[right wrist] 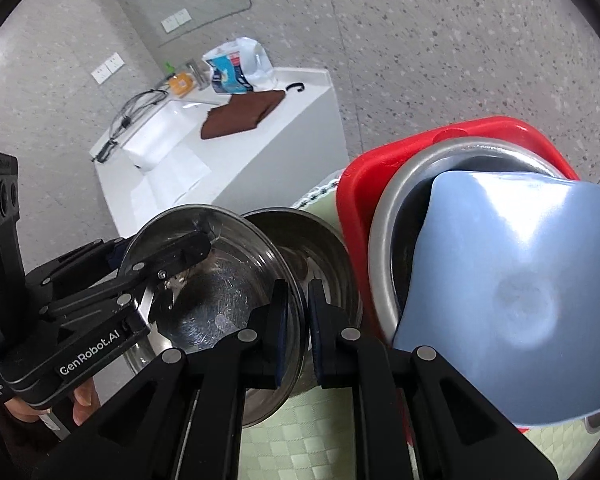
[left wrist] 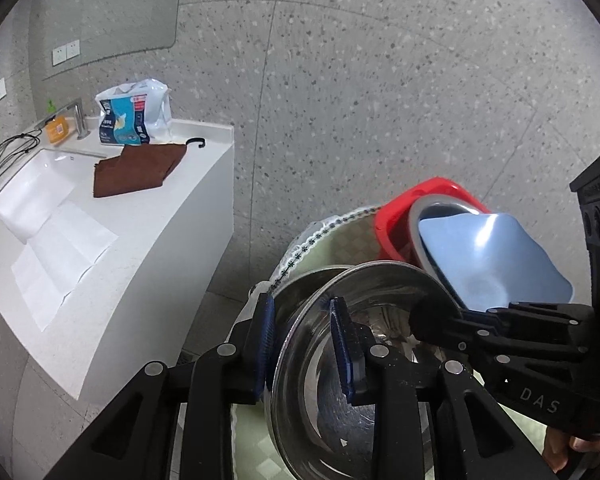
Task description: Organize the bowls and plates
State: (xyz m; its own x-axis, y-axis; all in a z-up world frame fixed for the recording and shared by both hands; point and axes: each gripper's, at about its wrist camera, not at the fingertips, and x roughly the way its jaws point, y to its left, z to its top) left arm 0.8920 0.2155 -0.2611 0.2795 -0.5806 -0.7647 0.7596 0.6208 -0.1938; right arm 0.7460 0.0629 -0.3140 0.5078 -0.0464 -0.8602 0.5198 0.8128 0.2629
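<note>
Both grippers pinch the thin rolled rim of one steel bowl (right wrist: 220, 280), a shiny, scratched, round dish held tilted above the table. The left gripper (left wrist: 306, 344) has its ribbed blue pads (left wrist: 342, 344) closed on the rim at the bowl's 9 o'clock side in the left wrist view, one pad outside, one inside. The right gripper (right wrist: 298, 328) clamps the opposite edge, at about 3 o'clock of the bowl in the right wrist view, jaws narrow with the rim between them.

A second steel bowl (right wrist: 320, 248) sits just behind the held one, toward 1 o'clock, partly hidden; whether the two touch cannot be told.

At 2 o'clock stands a glossy red tub (right wrist: 360, 192) of rounded-square shape. Inside it lies a matte grey metal basin (right wrist: 384, 264), and in that a smooth, pale blue plate (right wrist: 512, 280) with soft, wavy corners, leaning tilted.

Under all this is a pale green quilted tablecloth (right wrist: 300, 440) with a dark patterned trim.

Far off at 10 o'clock stands a white counter (left wrist: 148, 248) with a sunken sink (left wrist: 32, 196), a folded brown cloth (left wrist: 136, 168), a crinkled plastic bag (left wrist: 134, 114) and a metal tap (left wrist: 79, 118). The wall (left wrist: 380, 80) is grey speckled stone.
</note>
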